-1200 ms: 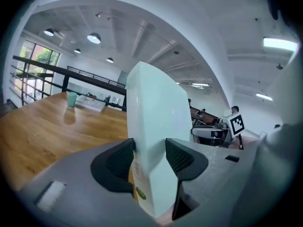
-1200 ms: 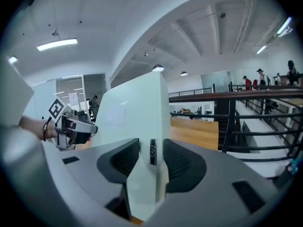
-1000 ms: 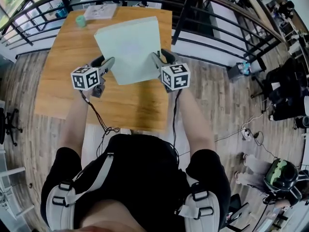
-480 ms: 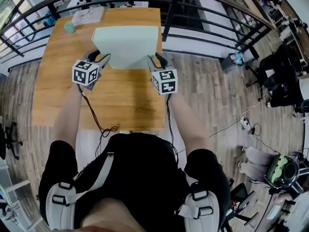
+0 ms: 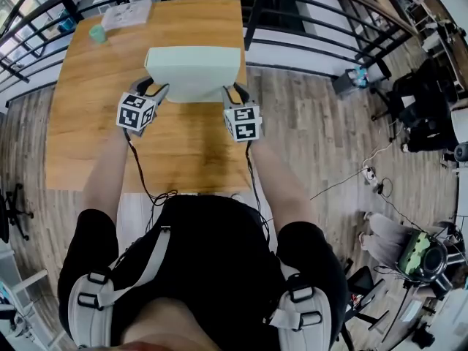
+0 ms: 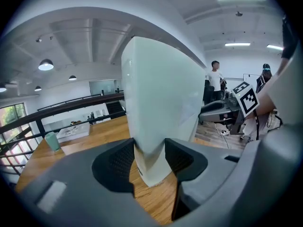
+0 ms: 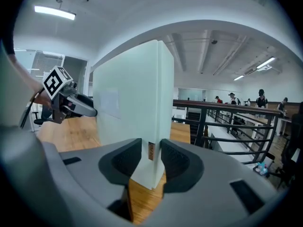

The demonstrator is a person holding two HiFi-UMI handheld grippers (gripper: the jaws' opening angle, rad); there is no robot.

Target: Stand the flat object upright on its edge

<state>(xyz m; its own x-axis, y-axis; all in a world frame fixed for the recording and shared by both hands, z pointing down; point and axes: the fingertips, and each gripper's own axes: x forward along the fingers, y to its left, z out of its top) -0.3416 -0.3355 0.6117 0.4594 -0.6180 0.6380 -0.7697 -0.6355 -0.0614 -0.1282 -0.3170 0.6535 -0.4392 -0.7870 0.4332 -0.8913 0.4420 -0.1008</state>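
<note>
**Over the wooden table: flat box held on edge between two grippers**

Over the far half of the wooden table [image 5: 183, 148], the pale green flat box [image 5: 196, 70] stands upright, its broad face turned toward the person and its long edge lowermost. Whether that edge touches the tabletop cannot be told from any view.

The left gripper [image 5: 151, 88] is clamped on the box's lower left corner. In the left gripper view both pads press against the box [image 6: 161, 98], which rises up out of the jaws.

The right gripper [image 5: 235, 91] grips the lower right corner. Its jaws have just been closing, and in the right gripper view the box's narrow side [image 7: 128, 108] sits between the pads, with both pads against it.

Each gripper is seen from the other's camera, across the box.

A green cup [image 5: 97, 33] and a sheet of paper [image 5: 126, 14] lie at the far left corner of the table, well apart from the box. A black railing [image 5: 307, 22] runs beyond the table.
</note>
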